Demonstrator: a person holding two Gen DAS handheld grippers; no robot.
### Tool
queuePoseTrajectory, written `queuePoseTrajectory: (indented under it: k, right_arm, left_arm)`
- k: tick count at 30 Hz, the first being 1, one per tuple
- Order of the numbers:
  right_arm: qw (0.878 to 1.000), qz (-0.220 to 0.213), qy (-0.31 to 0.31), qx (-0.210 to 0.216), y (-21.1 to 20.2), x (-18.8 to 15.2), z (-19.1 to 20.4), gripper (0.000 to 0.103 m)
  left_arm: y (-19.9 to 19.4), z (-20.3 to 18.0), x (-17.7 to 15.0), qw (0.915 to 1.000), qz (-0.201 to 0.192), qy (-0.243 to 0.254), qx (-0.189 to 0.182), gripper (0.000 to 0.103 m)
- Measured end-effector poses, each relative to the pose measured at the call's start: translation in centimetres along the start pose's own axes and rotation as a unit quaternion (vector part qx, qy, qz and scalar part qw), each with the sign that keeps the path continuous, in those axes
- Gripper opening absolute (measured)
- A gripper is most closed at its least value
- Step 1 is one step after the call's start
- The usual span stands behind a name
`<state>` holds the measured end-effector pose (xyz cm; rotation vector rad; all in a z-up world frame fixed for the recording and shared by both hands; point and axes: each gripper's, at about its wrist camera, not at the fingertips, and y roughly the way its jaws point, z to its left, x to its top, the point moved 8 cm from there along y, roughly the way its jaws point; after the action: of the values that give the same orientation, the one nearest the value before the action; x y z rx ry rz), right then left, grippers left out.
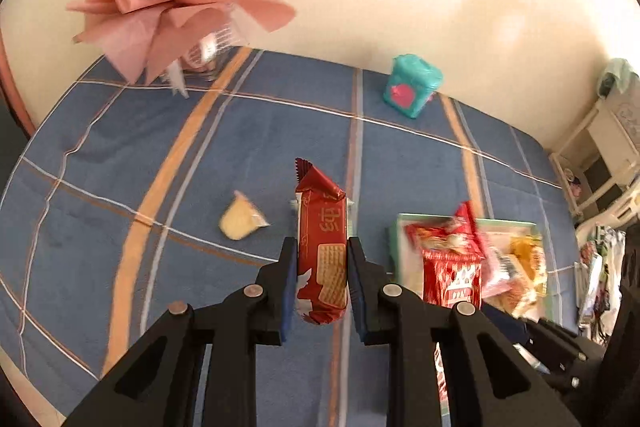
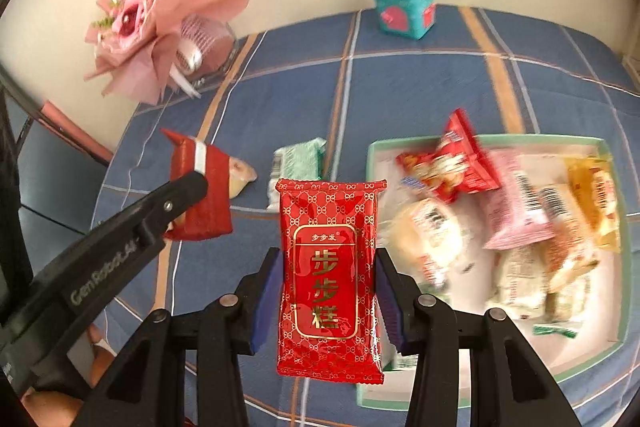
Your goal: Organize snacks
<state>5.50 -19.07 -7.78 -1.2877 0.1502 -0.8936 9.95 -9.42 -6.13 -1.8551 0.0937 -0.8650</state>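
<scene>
My left gripper [image 1: 322,267] clamps a biscuit pack [image 1: 322,247], my right gripper [image 2: 328,291] a red cake [image 2: 328,279]. The tray [image 2: 616,163] at three o'clock is half full; two snacks wait at eleven.

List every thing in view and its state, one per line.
Left gripper: shut on biscuit pack, lifted.
Right gripper: shut on red cake pack, lifted.
Tray: partly filled with snacks.
Yellow snack: loose on the cloth.
Green packet: loose on the cloth.
Teal box: closed.

left gripper [image 1: 322,267] clamps a red biscuit packet [image 1: 322,247] above the blue checked cloth [image 1: 120,155].
</scene>
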Motion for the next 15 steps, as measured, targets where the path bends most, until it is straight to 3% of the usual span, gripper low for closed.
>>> queuePoseTrajectory:
  k: [15]
  right_arm:
    - [0.992,-0.041,0.087,-0.083,-6.1,1.4,-14.6,0.048]
  left_arm:
    - [0.5,-12.0,-2.9,0.9946,0.036,0.069,-0.069,0.025]
